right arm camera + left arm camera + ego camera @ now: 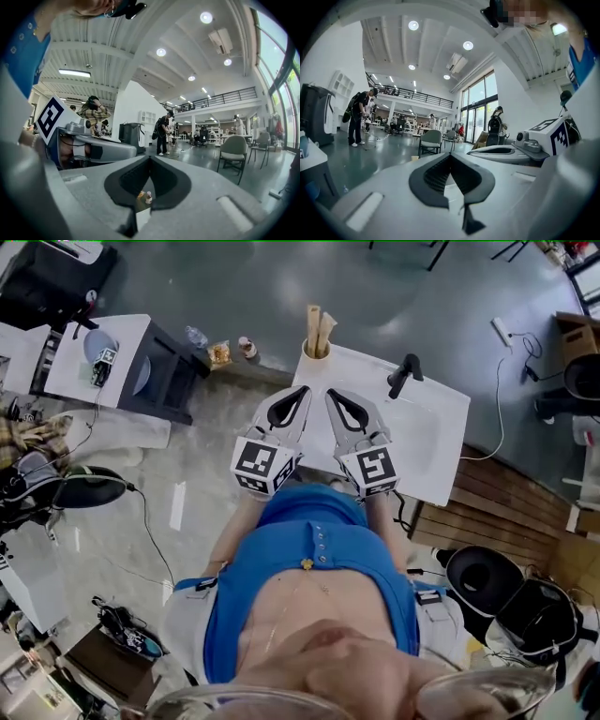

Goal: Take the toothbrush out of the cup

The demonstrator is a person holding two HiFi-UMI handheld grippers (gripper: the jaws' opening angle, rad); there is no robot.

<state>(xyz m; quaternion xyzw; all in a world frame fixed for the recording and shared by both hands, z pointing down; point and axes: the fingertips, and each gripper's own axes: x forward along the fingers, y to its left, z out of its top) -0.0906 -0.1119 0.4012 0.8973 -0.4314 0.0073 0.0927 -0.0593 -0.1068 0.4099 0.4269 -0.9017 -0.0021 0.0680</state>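
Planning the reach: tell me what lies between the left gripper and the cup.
Nothing stands there. In the head view only a bare strip of the white countertop separates the left gripper from the cup at its far corner.

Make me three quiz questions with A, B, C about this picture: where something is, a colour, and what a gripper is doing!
1. Where is the cup?
A. on the floor
B. at a corner of the white sink counter
C. between a gripper's jaws

2. What colour is the tap?
A. black
B. red
C. yellow

3. The right gripper is:
A. shut and empty
B. clamped on the cup
C. wide open

Answers:
1 B, the cup stands on the counter's corner.
2 A, the tap shows dark against the white.
3 A, its jaw tips meet with nothing between them.
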